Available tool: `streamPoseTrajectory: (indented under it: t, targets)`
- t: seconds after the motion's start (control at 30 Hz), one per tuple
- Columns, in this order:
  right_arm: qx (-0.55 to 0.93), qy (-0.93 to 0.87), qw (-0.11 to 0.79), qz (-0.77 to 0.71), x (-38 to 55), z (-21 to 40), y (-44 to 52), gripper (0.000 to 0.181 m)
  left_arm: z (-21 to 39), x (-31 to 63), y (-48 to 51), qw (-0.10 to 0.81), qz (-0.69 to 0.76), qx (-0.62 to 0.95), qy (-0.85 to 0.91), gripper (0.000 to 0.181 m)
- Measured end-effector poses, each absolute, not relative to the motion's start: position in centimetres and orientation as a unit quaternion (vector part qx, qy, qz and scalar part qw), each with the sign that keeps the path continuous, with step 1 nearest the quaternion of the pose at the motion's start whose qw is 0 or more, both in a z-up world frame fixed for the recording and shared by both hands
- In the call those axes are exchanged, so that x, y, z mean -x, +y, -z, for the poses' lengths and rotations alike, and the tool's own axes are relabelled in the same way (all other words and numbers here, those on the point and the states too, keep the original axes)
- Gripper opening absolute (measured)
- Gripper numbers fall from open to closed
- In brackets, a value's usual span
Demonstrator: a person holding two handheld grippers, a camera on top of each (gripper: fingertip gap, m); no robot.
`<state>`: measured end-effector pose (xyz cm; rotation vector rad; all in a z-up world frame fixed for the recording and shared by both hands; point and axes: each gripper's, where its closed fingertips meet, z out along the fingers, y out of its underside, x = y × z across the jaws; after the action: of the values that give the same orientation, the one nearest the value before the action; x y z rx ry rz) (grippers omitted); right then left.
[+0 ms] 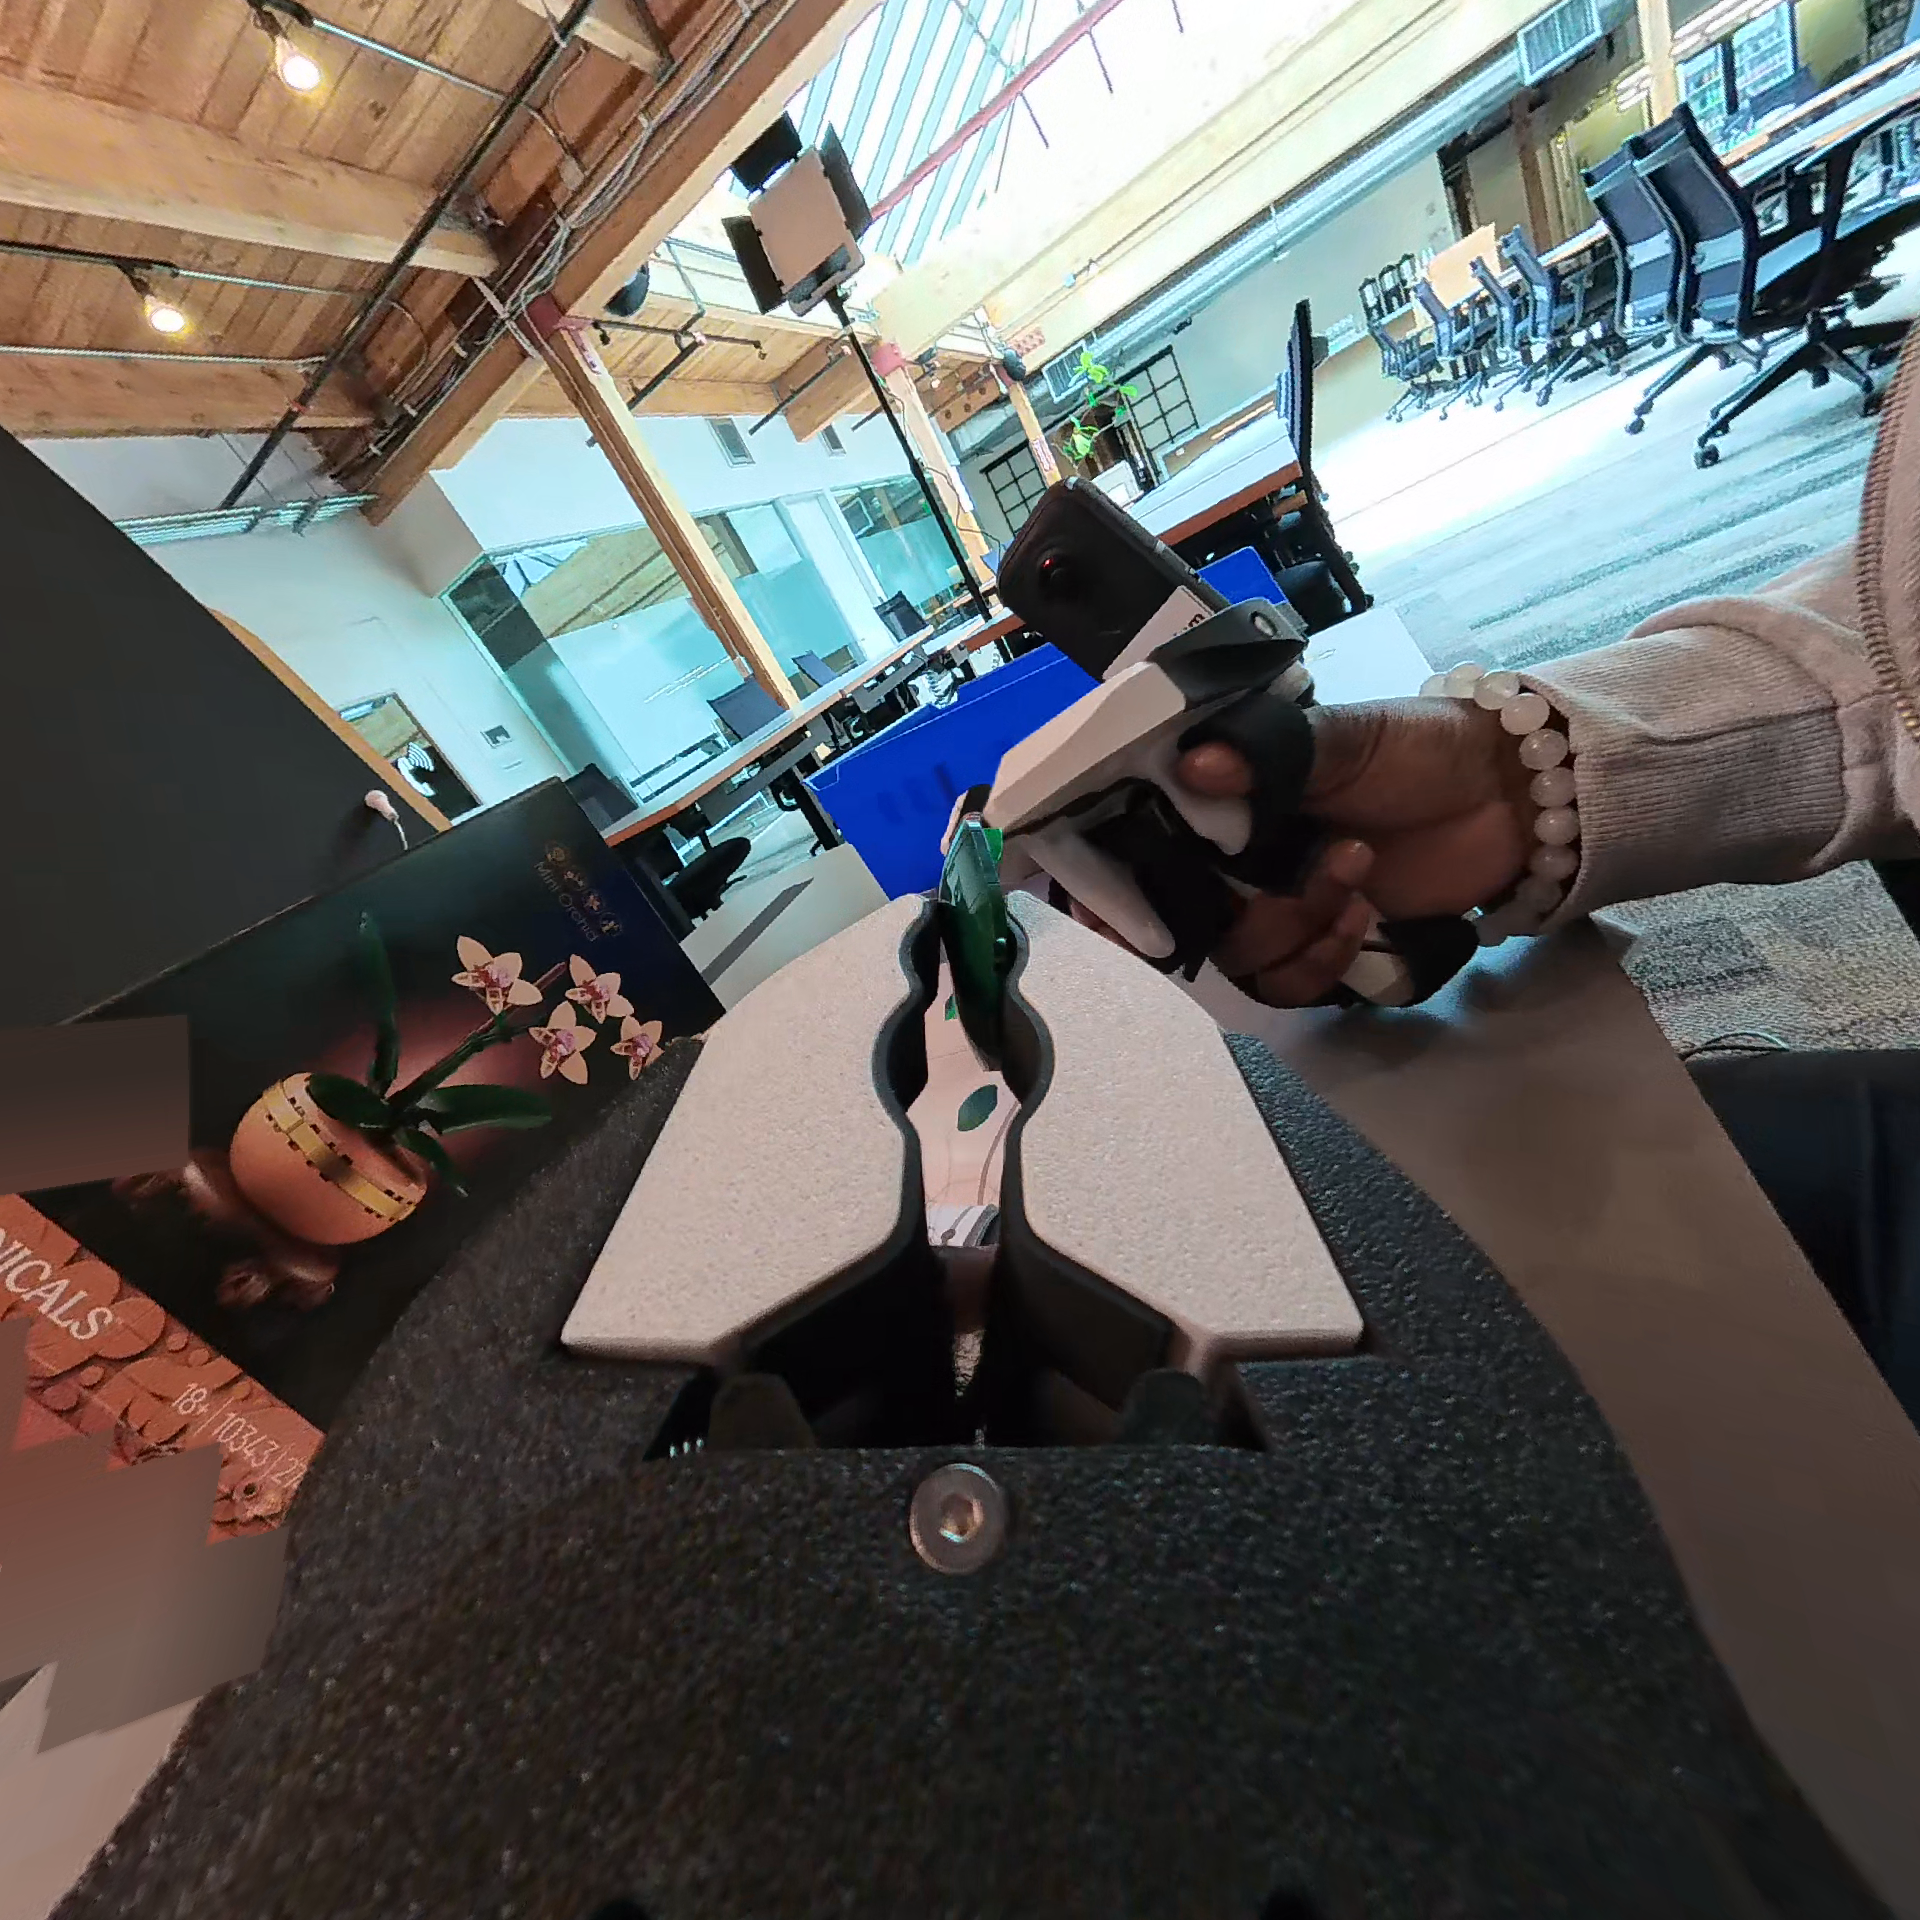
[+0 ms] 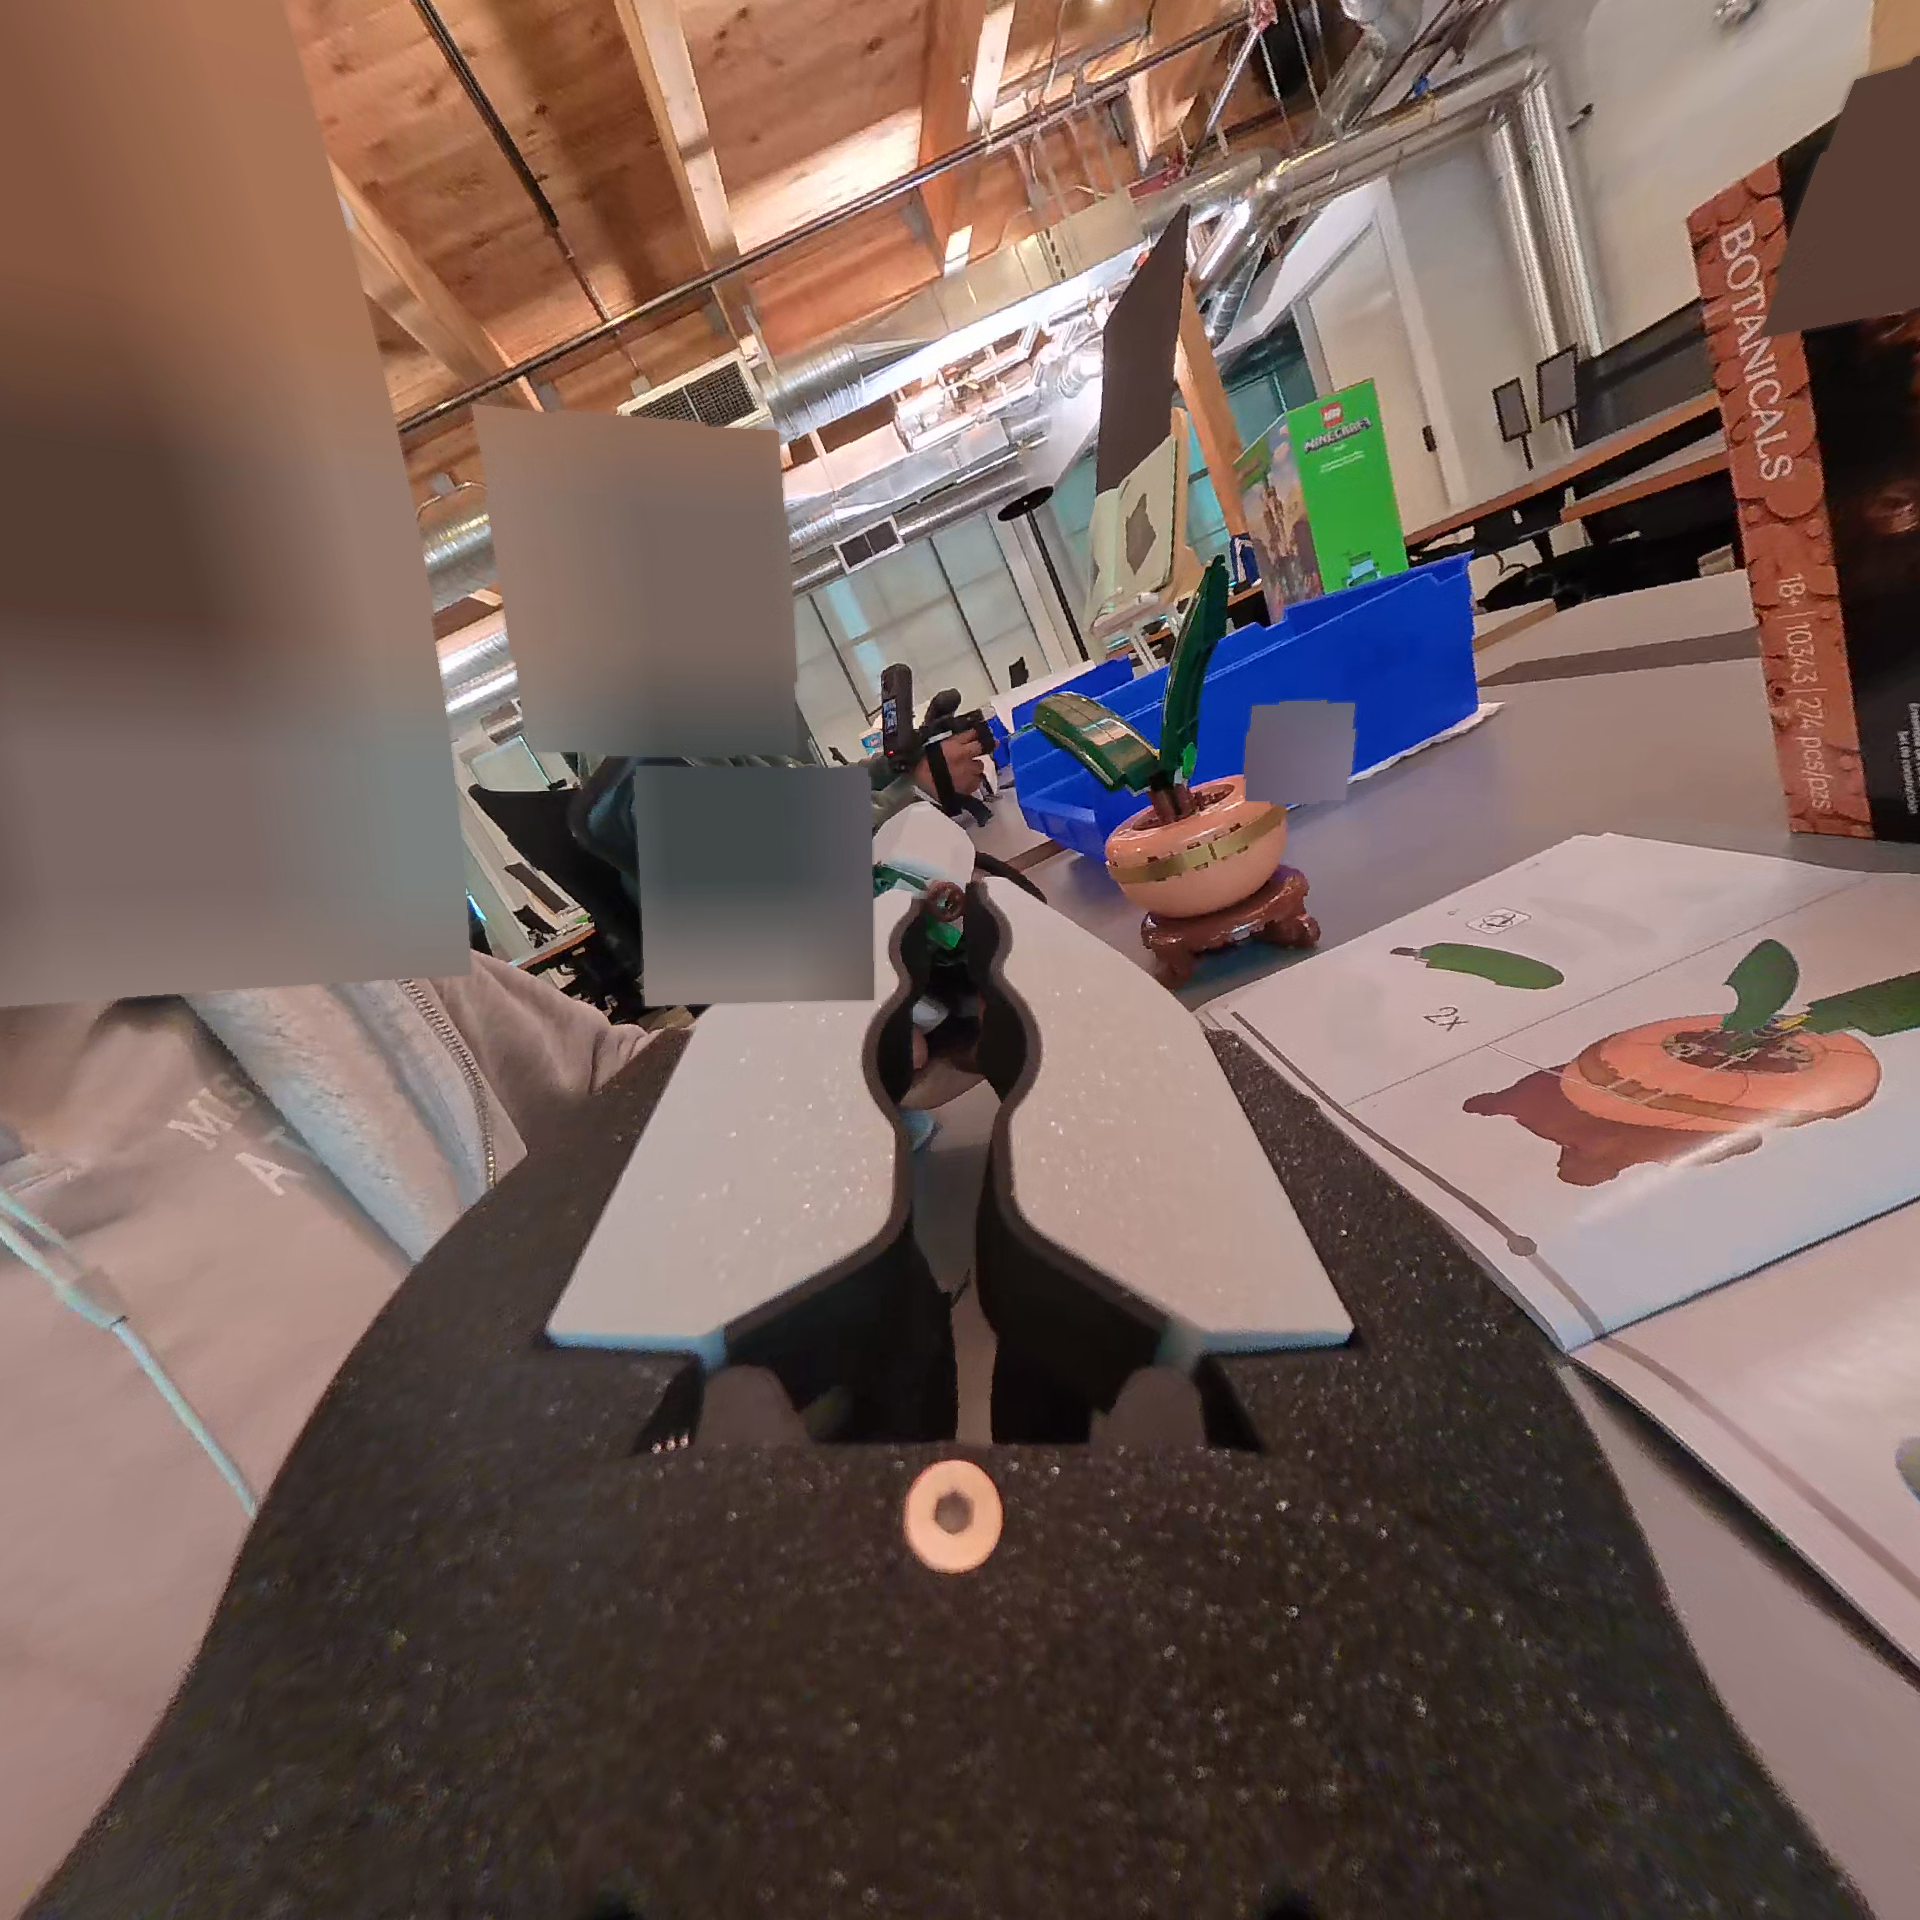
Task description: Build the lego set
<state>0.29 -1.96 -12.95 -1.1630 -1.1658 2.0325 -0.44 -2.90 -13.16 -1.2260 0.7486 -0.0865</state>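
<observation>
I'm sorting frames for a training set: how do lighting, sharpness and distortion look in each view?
Left wrist view: skylight blown out, fisheye bends the beams, green leaf piece at the fingertips sharp. Right wrist view: even light, the orchid pot model crisp, near gripper body soft, instruction booklet slightly glary.

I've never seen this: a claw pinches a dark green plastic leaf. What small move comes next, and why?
Probably carry the dark green plastic leaf, pinched in the left claw with the right claw at its upper end, toward the round tan brick pot. That pot holds two leaves, and the open instruction booklet pictures leaves in it.
</observation>
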Motion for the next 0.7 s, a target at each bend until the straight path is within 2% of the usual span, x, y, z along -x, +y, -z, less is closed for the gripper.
streamPoseTrajectory:
  t: [0.43, 0.47, 0.5, 0.57, 0.6, 0.67, 0.7]
  targets:
    - [0.43, -0.433, 0.277, -0.742, -0.3, 13.6, -2.1, 0.006, 14.0, 0.8, -2.8, 0.738, 0.068, 0.577, 0.343, 0.009]
    - [0.409, -0.447, 0.294, -0.739, -0.6, 13.3, -2.3, 0.013, 14.0, 0.8, -2.8, 0.739, 0.072, 0.576, 0.343, 0.009]
    - [0.388, -0.459, 0.325, -0.73, -0.9, 12.9, -2.2, 0.029, 14.0, 0.9, -2.8, 0.74, 0.072, 0.575, 0.341, 0.009]
    - [0.379, -0.476, 0.427, -0.669, -1.4, 12.3, -0.8, 0.087, 14.1, 1.4, -2.5, 0.737, 0.066, 0.582, 0.336, 0.008]
    - [0.38, -0.489, 0.477, -0.624, -1.7, 12.3, 0.2, 0.108, 14.3, 1.6, -2.4, 0.734, 0.064, 0.587, 0.335, 0.008]
    - [0.375, -0.511, 0.551, -0.543, -2.7, 12.1, 2.0, 0.121, 14.6, 2.0, -2.2, 0.73, 0.067, 0.596, 0.329, 0.008]
    - [0.382, -0.506, 0.576, -0.516, -3.4, 11.9, 3.1, 0.122, 14.6, 2.1, -2.1, 0.728, 0.074, 0.599, 0.325, 0.008]
